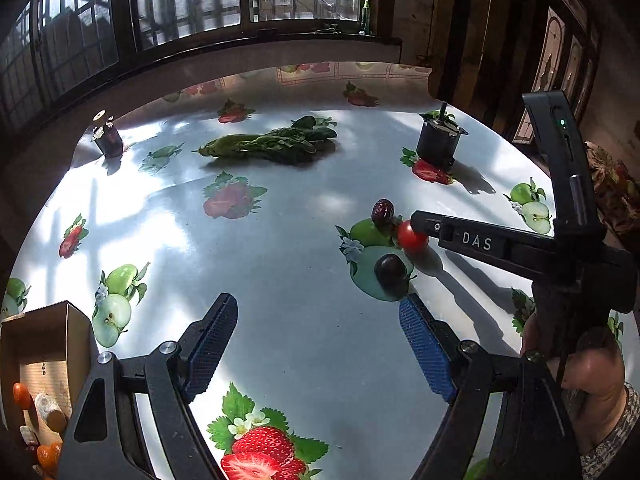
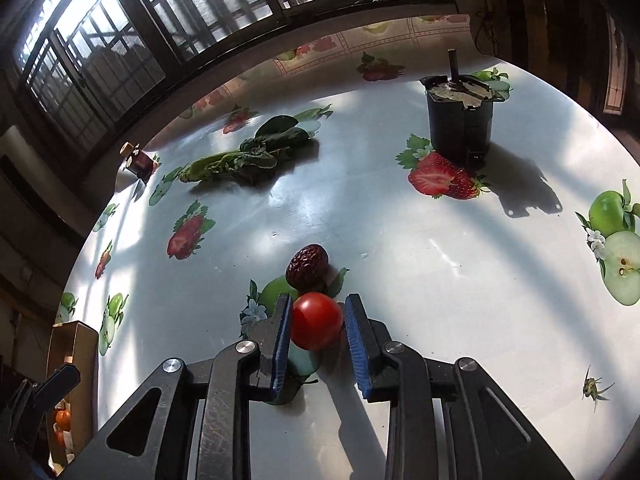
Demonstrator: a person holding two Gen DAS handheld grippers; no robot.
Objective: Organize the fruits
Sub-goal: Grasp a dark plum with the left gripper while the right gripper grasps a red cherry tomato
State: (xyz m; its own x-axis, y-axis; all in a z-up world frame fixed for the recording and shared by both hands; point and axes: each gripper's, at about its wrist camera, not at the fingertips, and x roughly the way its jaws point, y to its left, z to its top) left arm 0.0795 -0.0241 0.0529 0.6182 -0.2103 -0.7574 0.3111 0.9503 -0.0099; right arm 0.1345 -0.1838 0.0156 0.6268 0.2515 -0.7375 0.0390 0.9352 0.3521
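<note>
A red cherry tomato [image 2: 316, 320] sits on the fruit-print tablecloth between the blue pads of my right gripper [image 2: 316, 308]. The left pad touches it; a narrow gap shows at the right pad. A wrinkled red date [image 2: 307, 267] lies just beyond it. In the left wrist view the tomato [image 1: 412, 236] is at the right gripper's tip [image 1: 418, 220], with the date [image 1: 383, 212] behind and a dark round fruit [image 1: 390, 269] in front. My left gripper [image 1: 318, 320] is open and empty above the table. A cardboard box [image 1: 44, 344] at lower left holds small oranges.
A bunch of leafy greens [image 1: 272, 142] lies at the back middle. A black motor-like block [image 1: 438, 142] stands at the back right. A small dark bottle [image 1: 108, 136] stands at the back left. The box also shows in the right wrist view [image 2: 74, 364].
</note>
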